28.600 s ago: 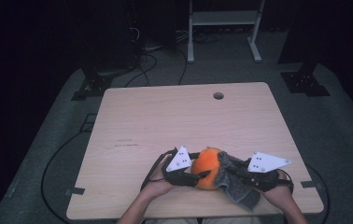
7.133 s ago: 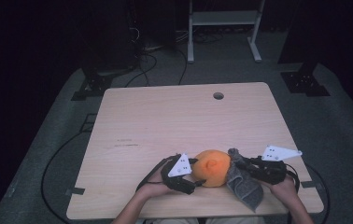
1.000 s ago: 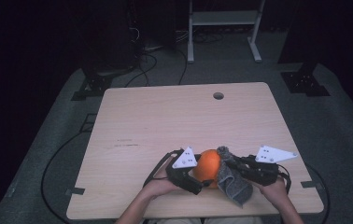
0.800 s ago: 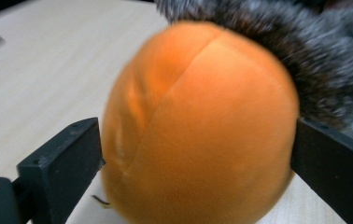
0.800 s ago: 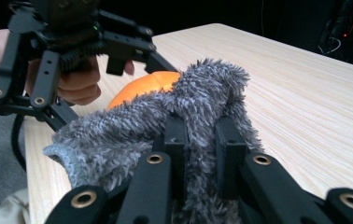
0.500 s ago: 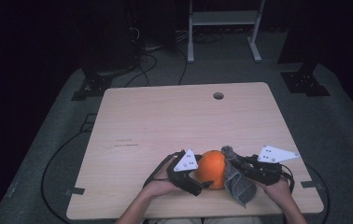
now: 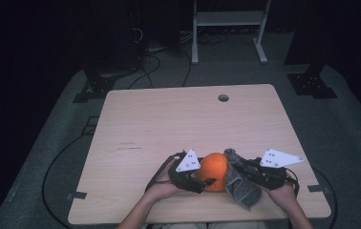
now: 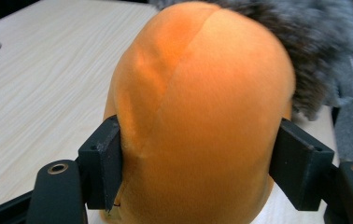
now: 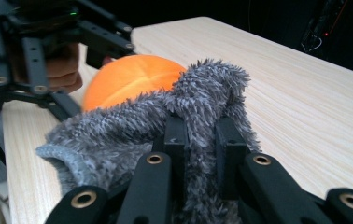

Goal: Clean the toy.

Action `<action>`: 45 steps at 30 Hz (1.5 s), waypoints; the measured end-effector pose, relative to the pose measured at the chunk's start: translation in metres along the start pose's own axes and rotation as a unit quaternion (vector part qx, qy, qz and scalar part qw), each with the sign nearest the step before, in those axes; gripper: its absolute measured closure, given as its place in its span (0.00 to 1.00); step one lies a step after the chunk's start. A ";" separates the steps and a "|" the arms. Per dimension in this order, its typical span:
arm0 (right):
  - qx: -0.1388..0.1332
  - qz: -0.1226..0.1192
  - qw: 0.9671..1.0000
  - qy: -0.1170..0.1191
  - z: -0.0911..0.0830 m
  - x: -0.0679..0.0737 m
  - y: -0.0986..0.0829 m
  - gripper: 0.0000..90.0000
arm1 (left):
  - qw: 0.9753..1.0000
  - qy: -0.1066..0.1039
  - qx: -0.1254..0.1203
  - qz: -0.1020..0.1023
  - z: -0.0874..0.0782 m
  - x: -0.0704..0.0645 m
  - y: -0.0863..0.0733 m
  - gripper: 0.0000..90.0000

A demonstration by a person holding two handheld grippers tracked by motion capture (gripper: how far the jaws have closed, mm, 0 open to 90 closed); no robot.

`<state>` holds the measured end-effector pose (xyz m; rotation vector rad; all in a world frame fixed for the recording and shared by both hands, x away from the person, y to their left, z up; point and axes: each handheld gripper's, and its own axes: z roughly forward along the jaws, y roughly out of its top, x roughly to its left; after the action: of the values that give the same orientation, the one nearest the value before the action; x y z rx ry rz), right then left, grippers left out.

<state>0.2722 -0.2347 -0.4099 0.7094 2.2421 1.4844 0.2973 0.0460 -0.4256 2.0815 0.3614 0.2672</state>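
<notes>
An orange plush ball (image 7: 215, 171) sits near the table's front edge, between my two grippers. My left gripper (image 8: 198, 168) is shut on the orange plush ball (image 8: 198, 107), one jaw on each side of it. A fuzzy grey cloth (image 7: 240, 183) drapes against the ball's right side and down toward the front edge. My right gripper (image 9: 201, 149) is shut on a fold of the grey cloth (image 9: 132, 126), lifting it against the orange ball (image 9: 128, 79). In the high view the left gripper (image 7: 202, 182) is left of the ball, the right gripper (image 7: 239, 166) right of it.
The wooden table (image 7: 169, 124) has a round cable hole (image 7: 223, 98) at its far edge. Black cables (image 7: 54, 167) trail off the left side onto the grey floor. A white metal stand (image 7: 226, 28) is beyond the table.
Over the last second the ball and both grippers shifted slightly right; the grey cloth stayed pulled against the ball's right side. Both grips are unchanged.
</notes>
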 end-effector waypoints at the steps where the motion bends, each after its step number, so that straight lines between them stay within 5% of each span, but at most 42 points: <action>1: 0.001 -0.010 1.000 -0.002 0.001 0.005 0.003 0.86 | 1.000 0.004 0.001 -0.005 0.001 0.000 0.000 0.30; 5: -0.006 -0.053 0.998 0.020 0.001 0.027 0.020 0.86 | 1.000 0.010 0.006 -0.011 0.005 -0.004 -0.001 0.30; 7: 0.011 -0.083 0.996 0.004 0.004 0.034 0.024 0.86 | 1.000 0.007 0.010 -0.001 0.005 -0.008 -0.001 0.29; 13: -0.008 -0.010 1.000 0.017 -0.001 0.003 0.004 0.86 | 1.000 -0.026 0.001 0.016 0.002 -0.007 -0.003 0.26; 16: -0.006 0.009 1.000 0.015 -0.003 -0.005 -0.003 0.86 | 1.000 -0.012 -0.007 0.013 0.004 -0.005 -0.003 0.20; 21: 0.005 -0.034 0.999 -0.009 -0.004 0.010 0.008 0.86 | 1.000 0.021 -0.007 0.002 0.009 -0.009 -0.003 0.23; 24: -0.006 -0.065 0.998 0.023 -0.001 0.029 0.021 0.86 | 1.000 0.029 -0.012 -0.004 0.013 -0.013 -0.003 0.26; 26: 0.012 -0.096 0.995 0.013 0.004 0.036 0.026 0.86 | 0.999 0.030 -0.009 0.008 0.012 -0.016 -0.002 0.28; 29: -0.002 -0.068 0.998 0.009 0.003 0.022 0.021 0.86 | 1.000 0.014 -0.010 0.008 0.008 -0.014 -0.001 0.32; 32: -0.006 -0.036 0.999 -0.020 -0.003 0.003 0.007 0.87 | 1.000 0.000 -0.005 0.021 0.007 -0.012 -0.002 0.32; 37: -0.004 -0.020 1.000 -0.023 -0.010 0.000 -0.003 0.87 | 1.000 0.015 -0.015 -0.017 0.008 -0.007 -0.002 0.30; 42: -0.005 -0.065 0.998 0.011 -0.005 0.028 0.008 0.86 | 0.995 0.022 -0.031 -0.094 0.007 0.006 -0.006 0.30; 45: 0.012 -0.090 0.996 0.012 0.003 0.037 0.013 0.86 | 0.994 0.021 -0.032 -0.099 0.006 0.006 -0.008 0.30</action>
<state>0.2470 -0.2069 -0.4003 0.4829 2.2778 1.3895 0.3037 0.0473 -0.4353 1.9632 0.5749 0.2009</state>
